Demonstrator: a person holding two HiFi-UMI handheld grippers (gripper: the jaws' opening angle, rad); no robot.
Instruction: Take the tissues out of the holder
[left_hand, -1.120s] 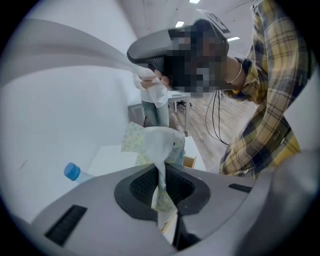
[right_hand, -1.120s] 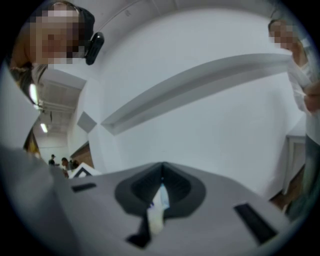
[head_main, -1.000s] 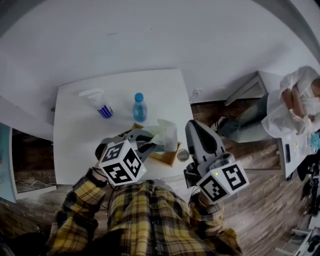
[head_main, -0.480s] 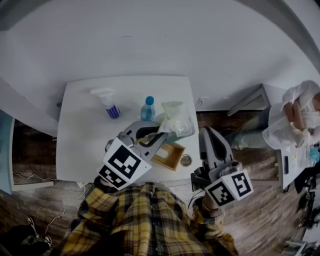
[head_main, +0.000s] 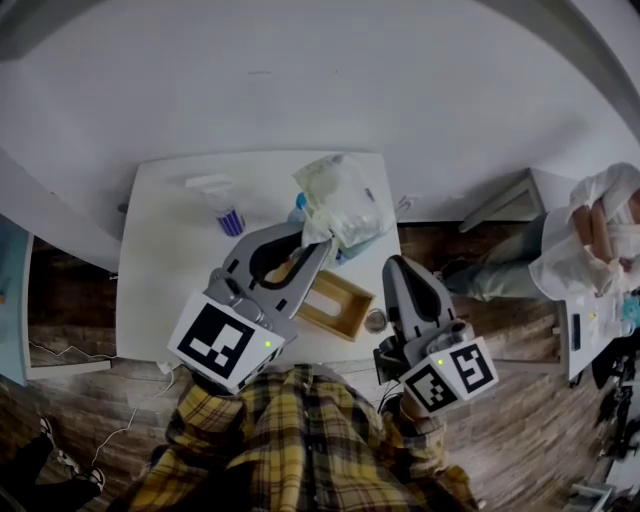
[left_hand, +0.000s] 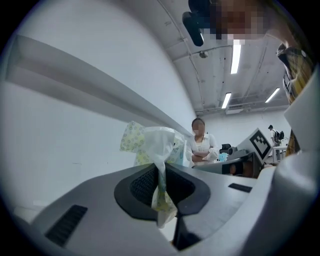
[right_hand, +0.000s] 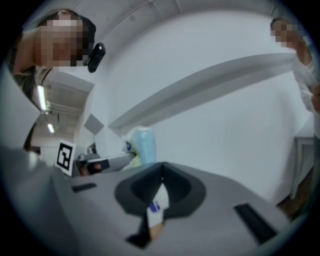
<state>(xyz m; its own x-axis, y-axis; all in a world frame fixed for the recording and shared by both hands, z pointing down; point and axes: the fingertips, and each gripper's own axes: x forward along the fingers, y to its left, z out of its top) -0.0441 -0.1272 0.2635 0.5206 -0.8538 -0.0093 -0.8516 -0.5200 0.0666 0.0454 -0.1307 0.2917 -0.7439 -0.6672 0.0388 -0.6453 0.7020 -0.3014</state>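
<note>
The white table carries a wooden holder, a small round object just beside the holder's right, and a spray bottle beyond the holder's left.

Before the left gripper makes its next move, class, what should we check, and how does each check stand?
1. The left gripper is shut on the tissue pack: ok.
2. Grip secure: cannot tell; only a thin fold of wrapper is pinched.
3. Pack lifted clear of the wooden holder: ok.
4. Holder emptied: cannot tell; the left gripper covers part of it.
5. The right gripper is shut, empty and off to the side: ok.
6. Bare spot on the white table for set-down: ok.
</note>
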